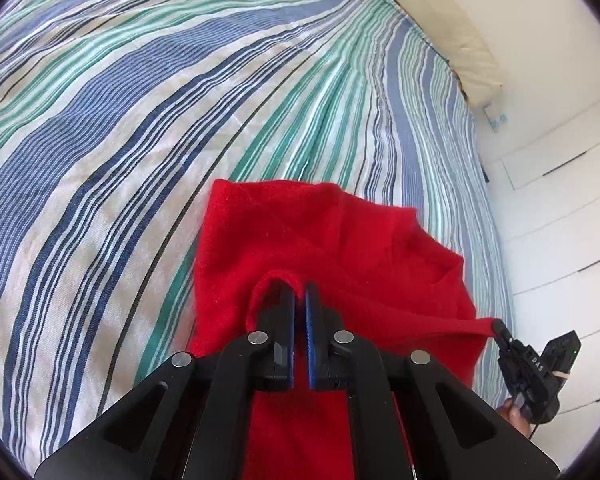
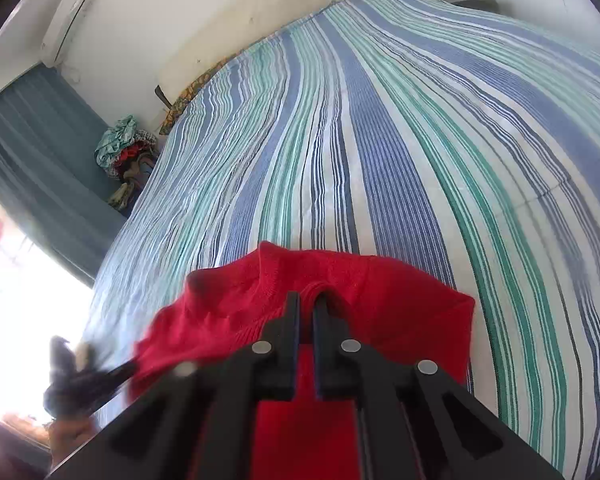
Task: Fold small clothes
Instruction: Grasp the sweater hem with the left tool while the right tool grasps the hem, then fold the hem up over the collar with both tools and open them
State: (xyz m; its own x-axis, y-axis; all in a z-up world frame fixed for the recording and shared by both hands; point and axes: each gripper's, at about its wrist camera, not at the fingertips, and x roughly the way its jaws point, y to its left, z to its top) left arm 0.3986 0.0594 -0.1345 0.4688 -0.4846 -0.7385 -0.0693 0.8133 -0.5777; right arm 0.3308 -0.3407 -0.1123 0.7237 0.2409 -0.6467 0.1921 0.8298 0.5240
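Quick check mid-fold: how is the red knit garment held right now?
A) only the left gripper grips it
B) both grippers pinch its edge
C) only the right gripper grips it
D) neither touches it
B: the left gripper and right gripper each have fingers shut on the red knit garment, stretched between them above the striped bedsheet.

So the left gripper (image 1: 300, 292) has its jaws nearly closed, pinching a looped edge of the red knit garment (image 1: 332, 240), which hangs draped in front of it over the blue, green and white striped bedsheet (image 1: 140, 120). Off to the lower right the right gripper (image 1: 498, 326) is clamped on another corner of the same garment, with the cloth edge pulled taut between the two, and there's a cream headboard cushion (image 1: 460, 32) against the white wall at the top right
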